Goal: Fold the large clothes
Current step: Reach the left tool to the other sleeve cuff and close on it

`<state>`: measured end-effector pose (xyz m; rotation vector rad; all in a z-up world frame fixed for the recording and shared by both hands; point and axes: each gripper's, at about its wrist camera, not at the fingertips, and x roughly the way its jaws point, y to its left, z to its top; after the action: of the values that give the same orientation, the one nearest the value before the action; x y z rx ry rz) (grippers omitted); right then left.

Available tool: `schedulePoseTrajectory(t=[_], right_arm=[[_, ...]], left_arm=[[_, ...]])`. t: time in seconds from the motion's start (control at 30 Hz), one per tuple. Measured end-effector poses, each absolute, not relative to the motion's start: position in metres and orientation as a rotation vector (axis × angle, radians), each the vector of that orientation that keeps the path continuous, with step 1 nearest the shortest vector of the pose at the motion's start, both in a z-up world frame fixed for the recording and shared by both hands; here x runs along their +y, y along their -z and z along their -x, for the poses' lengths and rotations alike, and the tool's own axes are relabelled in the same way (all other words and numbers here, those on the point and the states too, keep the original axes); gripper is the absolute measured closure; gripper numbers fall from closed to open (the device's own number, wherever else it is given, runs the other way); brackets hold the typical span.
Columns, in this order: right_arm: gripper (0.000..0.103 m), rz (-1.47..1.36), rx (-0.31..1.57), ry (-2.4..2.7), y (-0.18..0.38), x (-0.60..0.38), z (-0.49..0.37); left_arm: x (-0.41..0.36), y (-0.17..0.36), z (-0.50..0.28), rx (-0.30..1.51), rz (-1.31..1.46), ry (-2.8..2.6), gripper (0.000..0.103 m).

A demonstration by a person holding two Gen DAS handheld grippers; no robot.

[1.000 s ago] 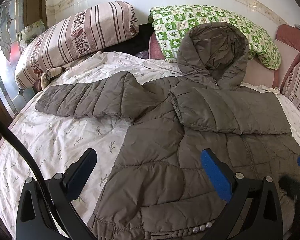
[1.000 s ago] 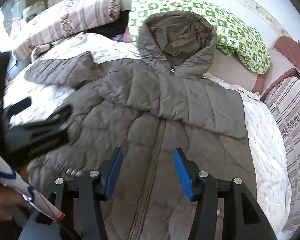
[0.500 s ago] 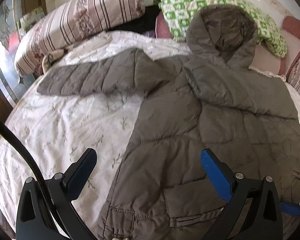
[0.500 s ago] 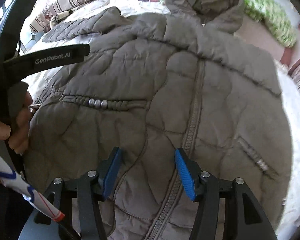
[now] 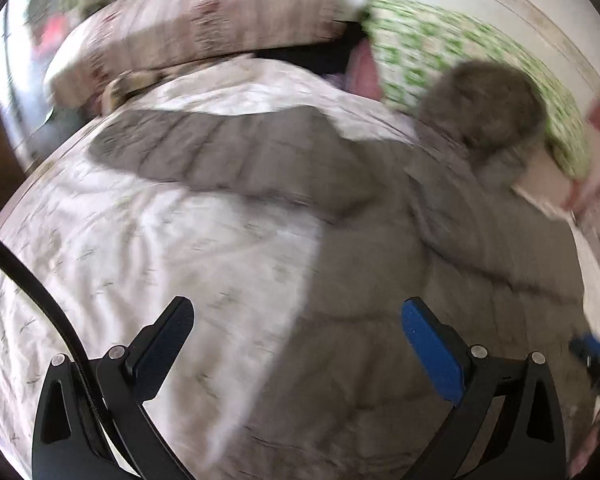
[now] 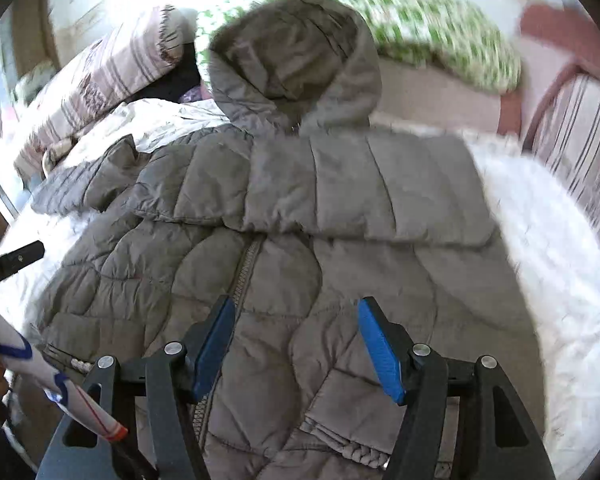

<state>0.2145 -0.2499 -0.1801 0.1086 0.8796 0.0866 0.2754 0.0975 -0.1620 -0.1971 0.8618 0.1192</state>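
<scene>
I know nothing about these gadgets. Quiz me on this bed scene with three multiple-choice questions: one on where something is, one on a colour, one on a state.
1. Where does the jacket's hood lie?
A. against the green pillow
B. over the bed's foot
C. under the striped pillow

2. What colour is the jacket?
A. red
B. grey-brown
C. navy

3. How does the far sleeve lie?
A. stretched out sideways
B. folded across the chest
C. hanging off the bed

Answers: 1 A, the hood's top meets the green pillow. 2 B, its quilting is grey-brown throughout. 3 B, the sleeve lies flat over the zip.

Grey-brown quilted hooded jacket point(image 6: 284, 248), front up on bed, one sleeve folded across chest
</scene>
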Motion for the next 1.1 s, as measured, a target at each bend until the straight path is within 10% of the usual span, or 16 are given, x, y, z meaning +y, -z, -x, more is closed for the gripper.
schedulePoseTrajectory(t=[0.27,0.57,1.1], right_arm=[[0.034,-0.141,0.869,-0.117,0.176,-0.260,-0.211],[0.034,-0.114,0.887,-0.135,0.187,-0.249,-0.216],[0.034,-0.093,0.926,-0.171,0.201,-0.235,-0.228]], left_arm=[[0.236,0.150,-0.311,0.900,0.454,-0.357,0.001],[0.359,0.156,-0.350,0.891,0.679,-0.492,0.041],[0.432,0.225,-0.412,0.772,1.014,-0.409,0.046]])
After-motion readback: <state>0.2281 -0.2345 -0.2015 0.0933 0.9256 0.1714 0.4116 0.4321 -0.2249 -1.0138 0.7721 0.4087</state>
